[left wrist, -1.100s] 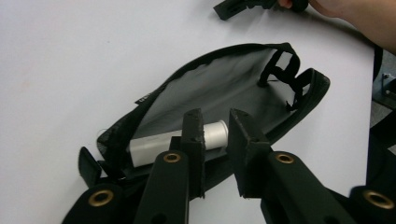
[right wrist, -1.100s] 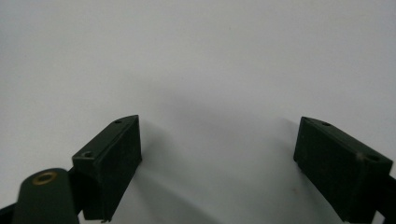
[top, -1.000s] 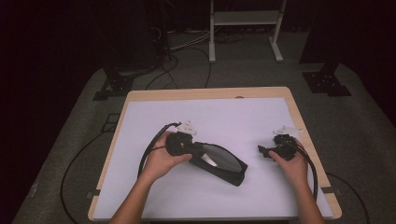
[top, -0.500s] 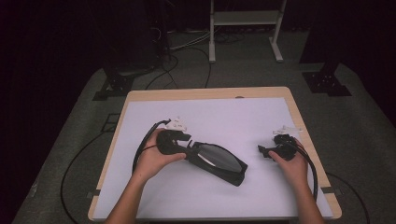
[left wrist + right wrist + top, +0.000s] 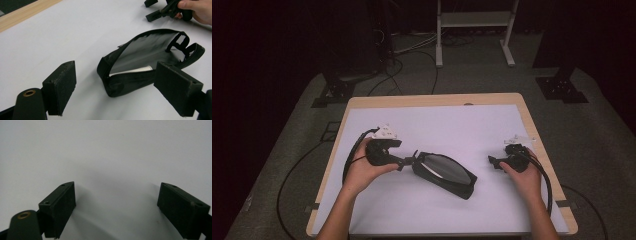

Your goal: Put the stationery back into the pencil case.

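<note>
A black zip pouch (image 5: 444, 172) lies on the white table top (image 5: 452, 125), a little right of centre. In the left gripper view the pouch (image 5: 140, 52) gapes open, showing a grey lining and a white strip (image 5: 132, 70) just inside its near wall. My left gripper (image 5: 408, 160) sits just left of the pouch's end, pointing at it; its jaws stand wide open (image 5: 115, 66) with nothing held. My right gripper (image 5: 493, 162) rests to the right of the pouch, apart from it, open (image 5: 117, 185) over bare white surface.
The table has a wooden rim (image 5: 432, 100). Cables (image 5: 352, 160) trail from both grippers across the table and onto the grey floor. A white metal stand (image 5: 474, 30) and dark equipment feet (image 5: 562, 87) stand beyond the far edge.
My left gripper has drawn back to the left, off the pouch's left end. The pouch and the right gripper have stayed where they were.
</note>
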`<state>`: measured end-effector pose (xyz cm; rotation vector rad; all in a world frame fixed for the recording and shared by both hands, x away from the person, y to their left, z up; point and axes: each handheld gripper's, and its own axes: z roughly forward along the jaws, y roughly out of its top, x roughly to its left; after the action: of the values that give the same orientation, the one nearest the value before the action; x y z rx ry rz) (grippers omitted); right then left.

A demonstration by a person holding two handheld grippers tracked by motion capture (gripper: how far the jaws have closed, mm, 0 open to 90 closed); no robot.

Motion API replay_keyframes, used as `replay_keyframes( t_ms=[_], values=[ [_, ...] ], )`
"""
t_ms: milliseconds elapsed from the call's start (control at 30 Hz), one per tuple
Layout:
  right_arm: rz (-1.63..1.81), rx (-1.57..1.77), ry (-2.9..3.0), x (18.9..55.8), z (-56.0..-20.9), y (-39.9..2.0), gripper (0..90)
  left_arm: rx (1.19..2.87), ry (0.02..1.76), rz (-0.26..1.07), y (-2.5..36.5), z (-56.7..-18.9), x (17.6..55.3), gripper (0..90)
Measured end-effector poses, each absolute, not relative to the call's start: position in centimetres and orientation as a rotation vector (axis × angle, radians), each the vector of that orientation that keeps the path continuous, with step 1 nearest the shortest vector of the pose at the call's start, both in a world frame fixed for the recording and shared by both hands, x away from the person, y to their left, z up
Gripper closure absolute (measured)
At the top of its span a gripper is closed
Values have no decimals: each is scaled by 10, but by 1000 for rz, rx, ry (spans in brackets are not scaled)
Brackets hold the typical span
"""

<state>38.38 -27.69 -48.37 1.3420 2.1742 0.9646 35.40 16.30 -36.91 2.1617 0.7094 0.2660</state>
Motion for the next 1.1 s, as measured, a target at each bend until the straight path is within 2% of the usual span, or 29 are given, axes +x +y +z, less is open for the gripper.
replay_keyframes(
  t_ms=[467, 1100],
  values=[
    [965, 1342, 2174, 384, -484, -277, 138, 2163, 779, 315, 189, -382, 347, 102],
    [965, 1341, 2174, 384, -484, -277, 138, 2186, 830, 322, 219, -409, 335, 100]
  ],
)
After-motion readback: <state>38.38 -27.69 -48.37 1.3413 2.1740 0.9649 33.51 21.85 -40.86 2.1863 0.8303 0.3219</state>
